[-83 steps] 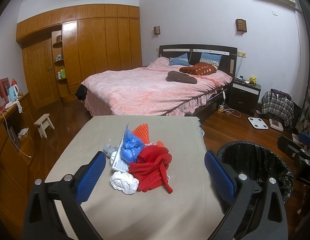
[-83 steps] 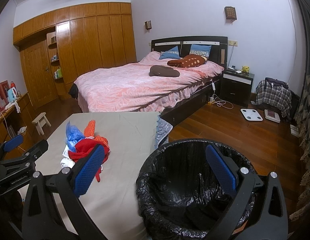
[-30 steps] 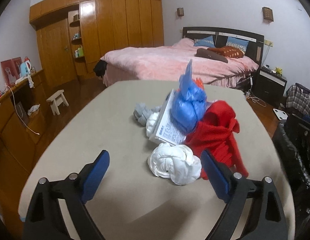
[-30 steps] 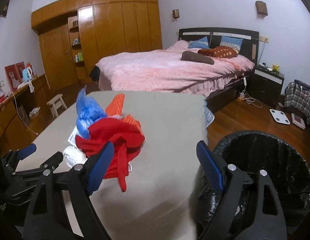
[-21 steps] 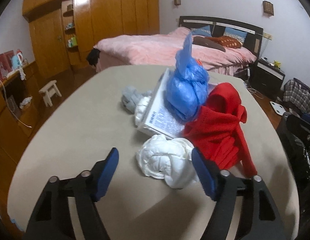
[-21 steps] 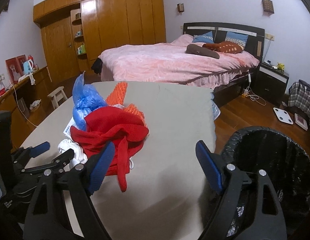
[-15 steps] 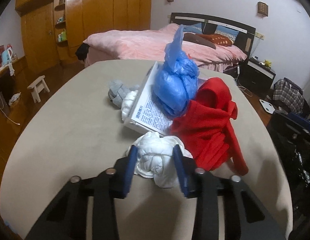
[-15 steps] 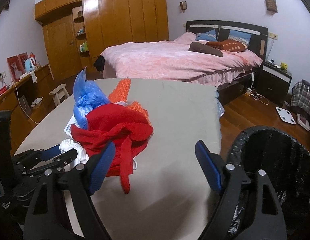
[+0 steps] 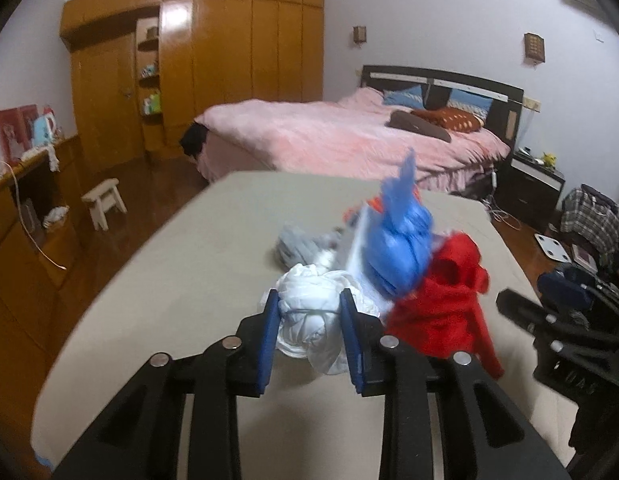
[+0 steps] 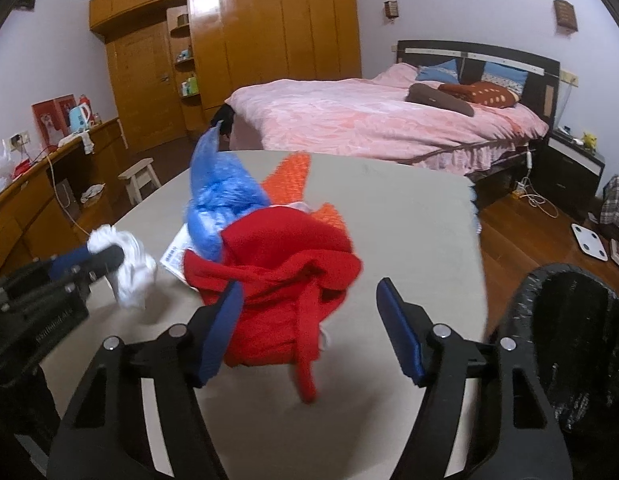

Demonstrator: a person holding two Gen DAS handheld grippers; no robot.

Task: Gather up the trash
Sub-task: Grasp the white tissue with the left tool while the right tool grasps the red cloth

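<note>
- A beige table (image 9: 197,264) fills the frame's middle.
- Right of centre on it: red cloth (image 9: 441,300), blue bag (image 9: 401,248), paper sheet (image 9: 359,252), grey rag (image 9: 297,246).

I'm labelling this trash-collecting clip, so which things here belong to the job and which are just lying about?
Part of the job:
left gripper
white wad it grips
right gripper, open
red cloth
blue bag
orange netting
printed paper
bin

Lying about:
bed
stool
scale
nightstand
</note>
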